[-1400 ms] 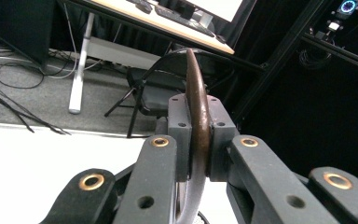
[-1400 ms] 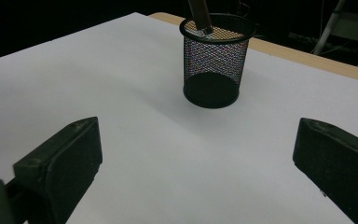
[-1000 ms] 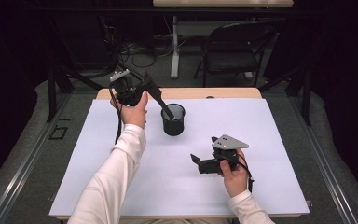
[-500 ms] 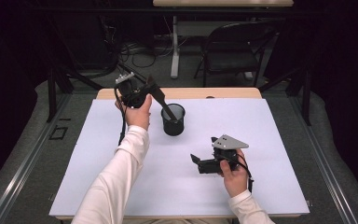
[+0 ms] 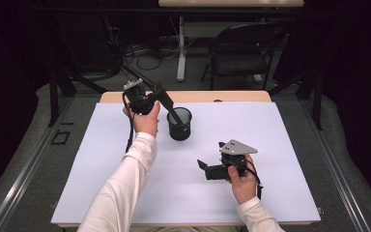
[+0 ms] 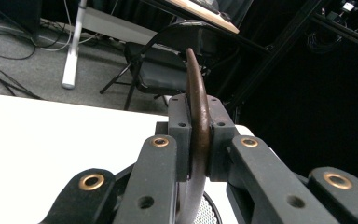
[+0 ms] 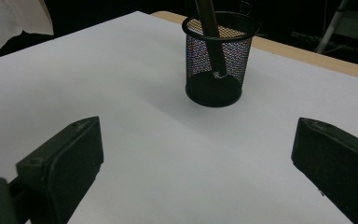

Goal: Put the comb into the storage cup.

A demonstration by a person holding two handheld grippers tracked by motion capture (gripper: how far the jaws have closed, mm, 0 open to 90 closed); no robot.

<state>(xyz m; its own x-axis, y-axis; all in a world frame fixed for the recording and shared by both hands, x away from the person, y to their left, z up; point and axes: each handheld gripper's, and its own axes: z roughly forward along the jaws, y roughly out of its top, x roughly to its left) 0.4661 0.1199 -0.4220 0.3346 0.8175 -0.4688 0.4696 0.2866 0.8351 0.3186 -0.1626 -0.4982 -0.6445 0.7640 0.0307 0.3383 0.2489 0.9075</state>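
1. In the high view the left arm, in a white sleeve, runs from the bottom edge up toward the upper middle of the frame. Its hand holds the left gripper (image 5: 166,102) raised above the far part of the table (image 5: 101,183), with the jaws pointing down and to the right.
2. The left gripper's jaws are clamped on a thin brown tool (image 6: 198,107). In the left gripper view it stands edge-on between the two pads at the centre of the frame, curving up past them and down below them.
3. The tool's lower end sits inside the black mesh cup (image 5: 179,123). In the right gripper view the tool (image 7: 213,35) slants down through the cup's (image 7: 216,58) open rim to its floor.
4. The cup stands upright on the white table top, just right of the left hand and a little above the frame's centre in the high view.
5. The right hand rests low over the table at the lower right of centre in the high view, wrist toward the bottom edge. It holds the right gripper (image 5: 204,166) level, jaws pointing left, grey plate on top.
6. The right gripper's (image 7: 193,154) jaws stand wide apart with nothing between them. In its own view they sit at the lower left and lower right corners, with bare table between and the cup well ahead at the upper centre.
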